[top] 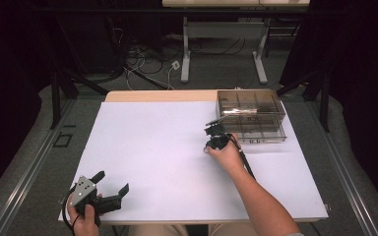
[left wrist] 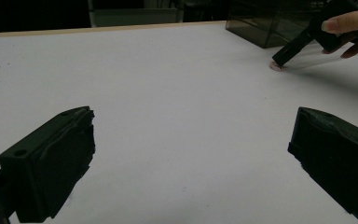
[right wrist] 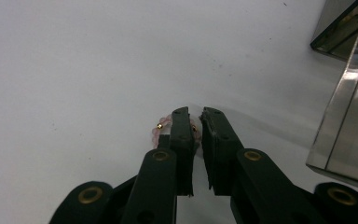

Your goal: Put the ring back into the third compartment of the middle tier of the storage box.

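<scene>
The white-topped counter (top: 167,162) is seen from above and behind the person's side in the high view, looking forward and down, with the floor and desk legs taken in beyond it. The left gripper view is set low and near the counter surface, facing level across it between two wide-set black fingers (left wrist: 51,163); the smoky transparent compartment box (left wrist: 265,23) and the right hand (left wrist: 349,23) are caught far off at upper right. The right gripper view is held close, looking steeply down along its nearly closed black fingers (right wrist: 216,135). The box (right wrist: 349,93) and the counter sheet are shared by all three views.
</scene>
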Demonstrator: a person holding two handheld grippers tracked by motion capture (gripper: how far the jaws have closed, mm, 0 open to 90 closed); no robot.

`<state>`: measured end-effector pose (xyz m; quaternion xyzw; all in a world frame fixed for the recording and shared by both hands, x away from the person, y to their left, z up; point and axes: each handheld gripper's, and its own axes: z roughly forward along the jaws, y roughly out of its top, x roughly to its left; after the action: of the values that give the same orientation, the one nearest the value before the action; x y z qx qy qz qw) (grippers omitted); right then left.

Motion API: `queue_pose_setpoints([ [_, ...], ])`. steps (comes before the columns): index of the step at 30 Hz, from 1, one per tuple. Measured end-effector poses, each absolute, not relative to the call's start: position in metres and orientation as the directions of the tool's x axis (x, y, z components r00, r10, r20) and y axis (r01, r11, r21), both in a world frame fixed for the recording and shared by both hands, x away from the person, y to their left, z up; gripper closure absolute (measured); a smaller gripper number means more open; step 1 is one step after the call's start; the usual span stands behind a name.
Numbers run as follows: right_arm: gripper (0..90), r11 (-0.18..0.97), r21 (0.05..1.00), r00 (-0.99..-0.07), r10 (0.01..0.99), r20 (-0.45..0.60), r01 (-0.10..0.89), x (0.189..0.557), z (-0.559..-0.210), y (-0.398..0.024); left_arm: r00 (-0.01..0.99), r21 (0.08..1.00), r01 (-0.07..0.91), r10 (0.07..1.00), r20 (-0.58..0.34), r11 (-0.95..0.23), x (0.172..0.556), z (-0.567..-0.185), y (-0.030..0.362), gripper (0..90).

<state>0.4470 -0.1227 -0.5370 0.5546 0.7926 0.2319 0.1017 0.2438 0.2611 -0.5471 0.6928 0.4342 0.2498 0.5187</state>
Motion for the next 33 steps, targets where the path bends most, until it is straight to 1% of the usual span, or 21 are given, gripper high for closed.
queue_pose_setpoints([
  [2, 83.5, 0.266, 0.478, -0.351, 0.931, 0.098, 0.838, 0.4473, -0.5378, -0.1216, 0.498, 0.936, 0.343, 0.861, -0.104, -0.085, 0.2439, -0.5472, 0.261, 0.4],
  [17, 86.5, 0.26, 0.475, -0.341, 0.935, 0.093, 0.841, 0.448, -0.5396, -0.121, 0.502, 0.935, 0.343, 0.859, -0.101, -0.09, 0.2444, -0.5474, 0.2607, 0.4],
  [28, 87.0, 0.275, 0.475, -0.349, 0.934, 0.072, 0.836, 0.4467, -0.5394, -0.1213, 0.499, 0.935, 0.345, 0.861, -0.103, -0.088, 0.2444, -0.5476, 0.2613, 0.4],
  [29, 87.0, 0.269, 0.479, -0.345, 0.935, 0.078, 0.836, 0.4465, -0.5398, -0.1212, 0.499, 0.935, 0.345, 0.86, -0.103, -0.088, 0.2444, -0.5476, 0.2614, 0.4],
  [30, 87.0, 0.246, 0.516, -0.343, 0.934, 0.1, 0.821, 0.4465, -0.5428, -0.1206, 0.498, 0.935, 0.345, 0.861, -0.103, -0.088, 0.2443, -0.5476, 0.2615, 0.4],
  [31, 87.0, 0.25, 0.523, -0.349, 0.932, 0.098, 0.815, 0.4467, -0.5432, -0.1212, 0.498, 0.935, 0.344, 0.861, -0.103, -0.088, 0.2443, -0.5476, 0.2616, 0.4],
  [33, 87.1, 0.271, 0.48, -0.348, 0.934, 0.077, 0.834, 0.4464, -0.5398, -0.1215, 0.498, 0.935, 0.344, 0.861, -0.103, -0.087, 0.2442, -0.5475, 0.2617, 0.4],
])
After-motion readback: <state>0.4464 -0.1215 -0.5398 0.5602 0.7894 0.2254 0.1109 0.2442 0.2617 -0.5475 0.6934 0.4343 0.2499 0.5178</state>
